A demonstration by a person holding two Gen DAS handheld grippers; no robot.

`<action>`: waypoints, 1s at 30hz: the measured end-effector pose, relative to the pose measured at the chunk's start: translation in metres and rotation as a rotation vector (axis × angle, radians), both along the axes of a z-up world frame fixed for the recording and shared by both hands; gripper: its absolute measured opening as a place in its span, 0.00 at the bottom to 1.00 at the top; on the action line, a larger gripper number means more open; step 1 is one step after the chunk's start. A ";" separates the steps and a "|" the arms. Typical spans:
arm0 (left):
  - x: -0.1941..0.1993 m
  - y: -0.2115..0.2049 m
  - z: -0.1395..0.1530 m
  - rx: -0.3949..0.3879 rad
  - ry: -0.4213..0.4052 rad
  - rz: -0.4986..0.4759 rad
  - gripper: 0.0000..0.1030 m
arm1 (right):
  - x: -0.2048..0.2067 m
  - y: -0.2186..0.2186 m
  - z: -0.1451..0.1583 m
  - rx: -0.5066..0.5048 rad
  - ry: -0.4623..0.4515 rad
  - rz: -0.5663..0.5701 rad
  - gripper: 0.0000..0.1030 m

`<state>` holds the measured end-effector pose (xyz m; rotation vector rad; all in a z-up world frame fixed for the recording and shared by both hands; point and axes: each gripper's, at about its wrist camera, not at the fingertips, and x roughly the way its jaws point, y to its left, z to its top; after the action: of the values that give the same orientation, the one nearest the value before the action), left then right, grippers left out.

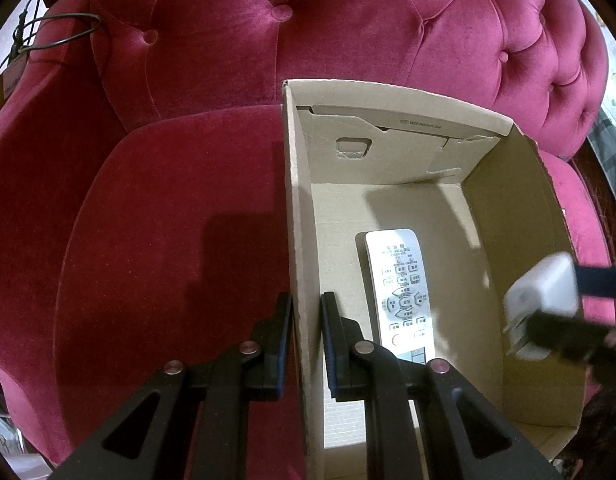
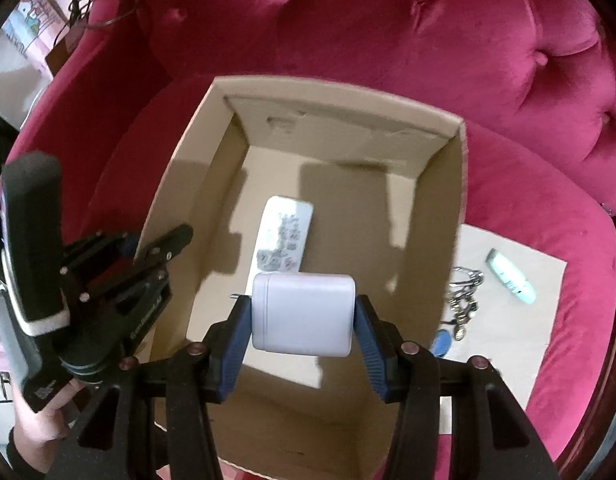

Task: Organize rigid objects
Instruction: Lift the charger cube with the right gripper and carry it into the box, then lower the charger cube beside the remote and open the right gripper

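Left gripper (image 1: 307, 344) fingers straddle the open brown cardboard box (image 1: 294, 208) wall, steadying it; right gripper (image 2: 303, 316) holds the white square charger block (image 2: 303, 314) clamped above it at lower centre, likely for dropping in.

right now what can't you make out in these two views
- Remote: near end hidden behind the left gripper in the left wrist view; button labels too small.
- White charger: motion-blurred in the left view; its prongs barely show.
- Keys: blurred, partly behind the box wall, right view.
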<state>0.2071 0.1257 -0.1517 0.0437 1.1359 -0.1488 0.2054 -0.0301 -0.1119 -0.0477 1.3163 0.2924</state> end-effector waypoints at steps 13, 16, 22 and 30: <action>0.000 0.001 0.000 -0.003 0.001 0.000 0.15 | -0.017 0.015 -0.060 -0.001 0.104 -0.047 0.53; 0.001 0.000 0.001 0.001 0.000 -0.002 0.15 | -0.022 0.016 -0.070 -0.004 0.120 -0.052 0.53; 0.001 0.001 0.001 -0.002 0.001 -0.001 0.15 | -0.026 0.020 -0.083 0.002 0.152 -0.064 0.53; 0.001 0.000 0.001 0.003 0.000 -0.004 0.15 | -0.028 0.014 -0.083 0.017 0.147 -0.075 0.54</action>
<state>0.2077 0.1260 -0.1508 0.0491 1.1362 -0.1509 0.1773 -0.0157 -0.1954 0.0381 1.4584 0.2463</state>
